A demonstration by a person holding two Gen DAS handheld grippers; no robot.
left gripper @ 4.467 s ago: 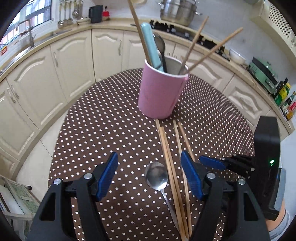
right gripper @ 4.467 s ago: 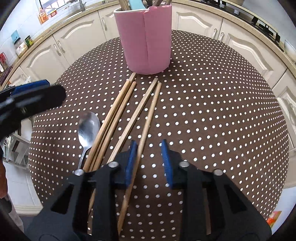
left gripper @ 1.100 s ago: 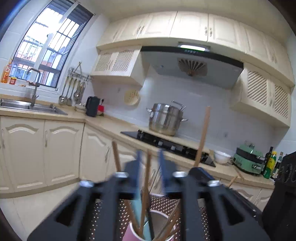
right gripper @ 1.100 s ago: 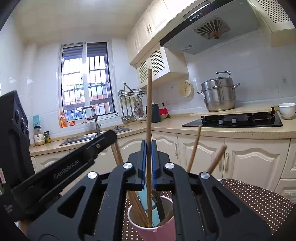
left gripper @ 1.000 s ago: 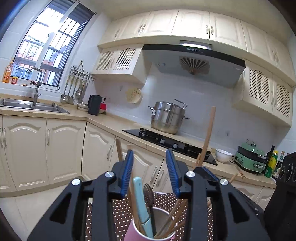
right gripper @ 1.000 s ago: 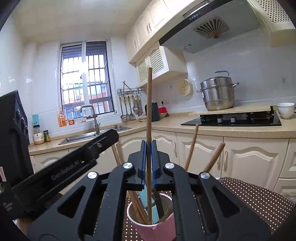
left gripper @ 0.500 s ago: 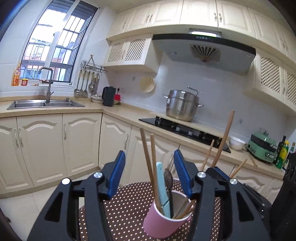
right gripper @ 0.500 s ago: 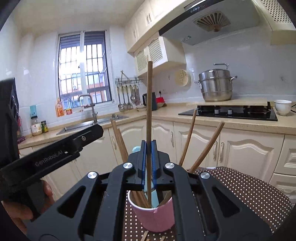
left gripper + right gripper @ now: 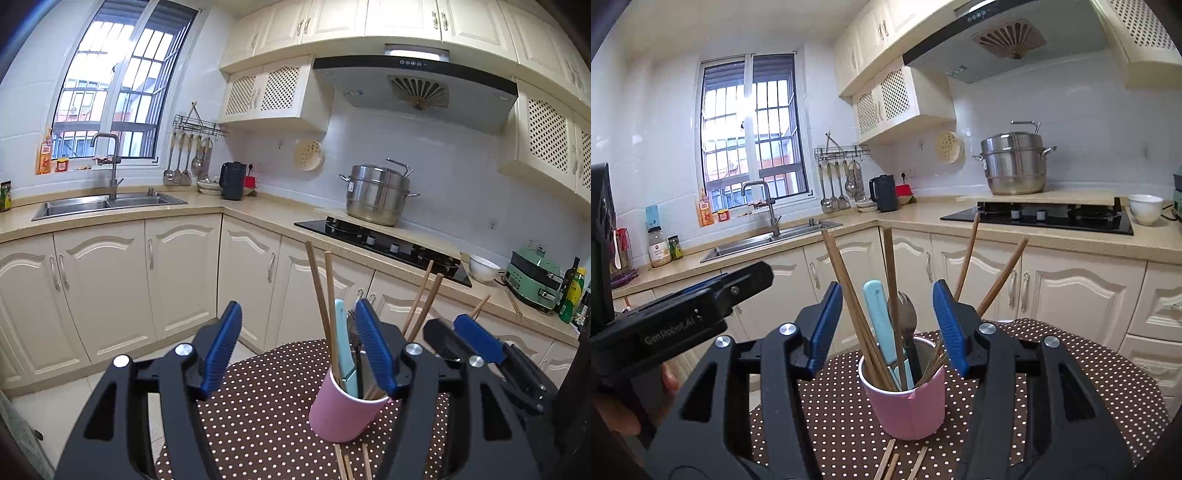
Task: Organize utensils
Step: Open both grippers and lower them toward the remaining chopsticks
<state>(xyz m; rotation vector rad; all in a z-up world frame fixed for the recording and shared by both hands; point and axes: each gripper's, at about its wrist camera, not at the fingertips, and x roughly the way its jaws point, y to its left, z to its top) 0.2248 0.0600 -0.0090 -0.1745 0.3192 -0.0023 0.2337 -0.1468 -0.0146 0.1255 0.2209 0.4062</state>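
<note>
A pink cup stands on the dotted table and holds several wooden chopsticks, a light blue handle and a metal fork. My right gripper hovers just in front of the cup; its jaws are opening and the pads touch nothing. My left gripper is up to the left of the cup, jaws also opening and empty. Loose chopsticks lie on the cloth before the cup. Each gripper shows in the other's view: the right gripper, the left gripper.
Cream cabinets and a counter ring the table. A sink is at the left, a black hob with a steel pot behind. A hand holds the left gripper.
The right gripper has let go of its upright chopstick, which now stands in the cup. The left jaws have spread wider. Both grippers have drawn back from the cup.
</note>
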